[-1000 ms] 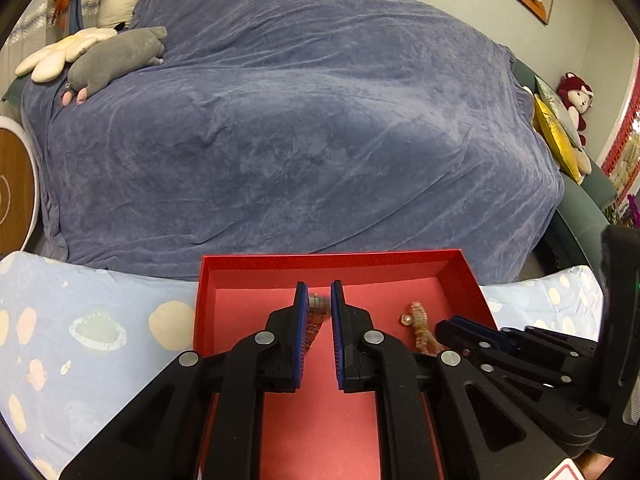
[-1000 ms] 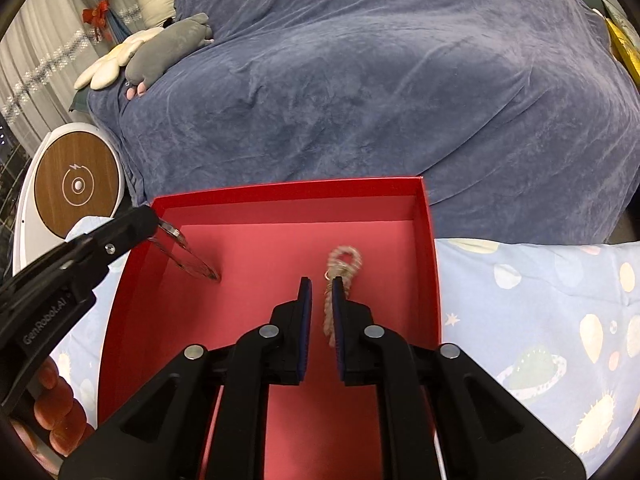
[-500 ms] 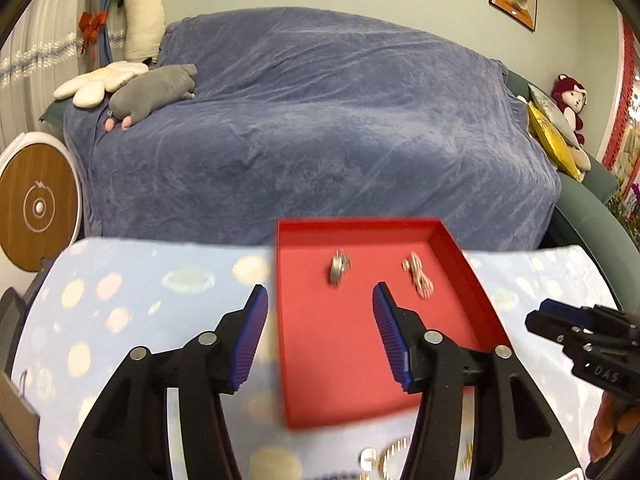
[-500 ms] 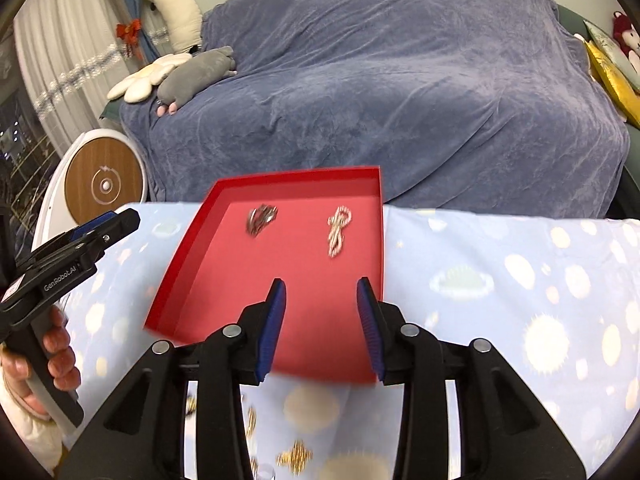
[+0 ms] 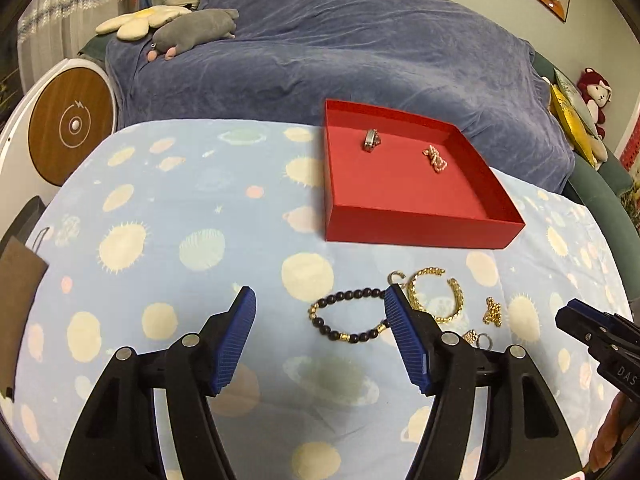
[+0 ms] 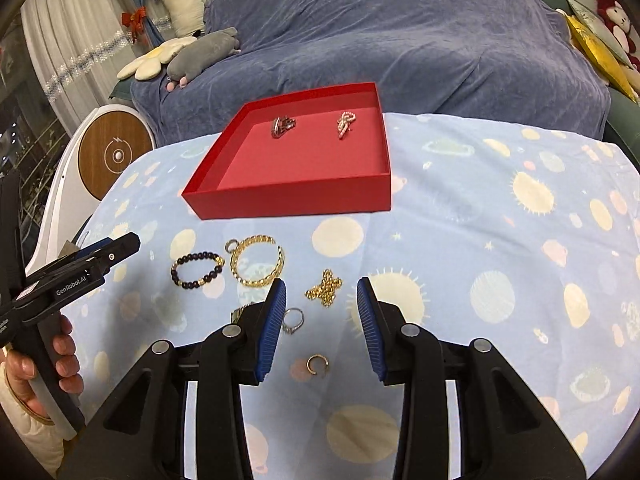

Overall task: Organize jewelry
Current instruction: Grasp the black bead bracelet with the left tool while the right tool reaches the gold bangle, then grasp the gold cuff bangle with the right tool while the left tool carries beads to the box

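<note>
Both grippers are black plastic with ribbed blue pads (image 6: 273, 322) and silver screws, one lettered "GenRobot.AI".

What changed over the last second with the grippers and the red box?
Both grippers let go of their pieces in the red box and pulled back over the loose jewelry. Left gripper is opening, empty; right gripper open, empty. Silver piece and pearl piece stay in the box.

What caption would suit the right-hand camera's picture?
Open right gripper hovers over gold jewelry on a planet-print cloth; two pieces lie in the red cardboard tray.
</note>
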The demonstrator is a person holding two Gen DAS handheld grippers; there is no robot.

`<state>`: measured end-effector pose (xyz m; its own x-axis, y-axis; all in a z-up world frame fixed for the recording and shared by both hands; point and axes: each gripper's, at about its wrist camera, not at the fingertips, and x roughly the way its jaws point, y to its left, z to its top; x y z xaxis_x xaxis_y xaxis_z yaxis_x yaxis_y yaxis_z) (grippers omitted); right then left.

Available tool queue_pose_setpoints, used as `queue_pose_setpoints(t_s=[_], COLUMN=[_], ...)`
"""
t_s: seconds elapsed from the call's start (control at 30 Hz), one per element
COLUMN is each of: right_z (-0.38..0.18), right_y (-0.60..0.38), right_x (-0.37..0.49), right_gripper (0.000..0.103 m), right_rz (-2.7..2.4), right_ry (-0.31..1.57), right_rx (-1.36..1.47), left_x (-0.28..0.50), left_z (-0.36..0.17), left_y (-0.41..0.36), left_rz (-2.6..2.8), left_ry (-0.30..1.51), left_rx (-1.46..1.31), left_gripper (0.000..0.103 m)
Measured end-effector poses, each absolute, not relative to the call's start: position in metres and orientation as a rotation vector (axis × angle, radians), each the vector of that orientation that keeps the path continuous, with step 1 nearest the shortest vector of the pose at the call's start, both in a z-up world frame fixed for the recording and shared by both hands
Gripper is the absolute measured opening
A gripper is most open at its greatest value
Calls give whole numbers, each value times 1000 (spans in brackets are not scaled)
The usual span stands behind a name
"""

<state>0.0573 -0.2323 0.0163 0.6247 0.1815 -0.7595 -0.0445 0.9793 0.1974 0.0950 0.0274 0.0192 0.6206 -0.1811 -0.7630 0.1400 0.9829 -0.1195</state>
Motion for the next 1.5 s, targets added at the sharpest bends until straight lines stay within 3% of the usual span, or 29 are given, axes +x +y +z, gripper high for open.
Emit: queue_pose_setpoints(t_s=[0.23, 0.6, 0.87, 0.93, 1.0, 1.07, 1.5], right_z=[-3, -16, -15, -18, -19, -21, -45], right_y=[-224, -206, -193, -189, -185, -182, -176], right_x=[60, 73, 97, 104, 108, 112, 130], right_gripper=[36, 36, 35, 35, 35, 34, 18], right_rz=[127, 163, 185, 192, 199, 200, 190], right_ry=[918, 951, 932, 936, 939, 940, 997], right_rx=[130, 86, 70, 63, 56, 41, 14], left_x=[101, 117, 127, 126, 125, 125, 117], left_z=[-15, -31, -42, -42, -42, -42, -28], left_y=[18, 9, 9, 9, 9, 10, 24], left_rz=[-201, -183, -149, -147, -148, -154, -216], left_ry=[929, 946, 947, 938, 933, 935, 951], left_rx=[-4, 28, 57, 59, 63, 58, -42], left_gripper=[70, 70, 42, 32, 13, 5, 5])
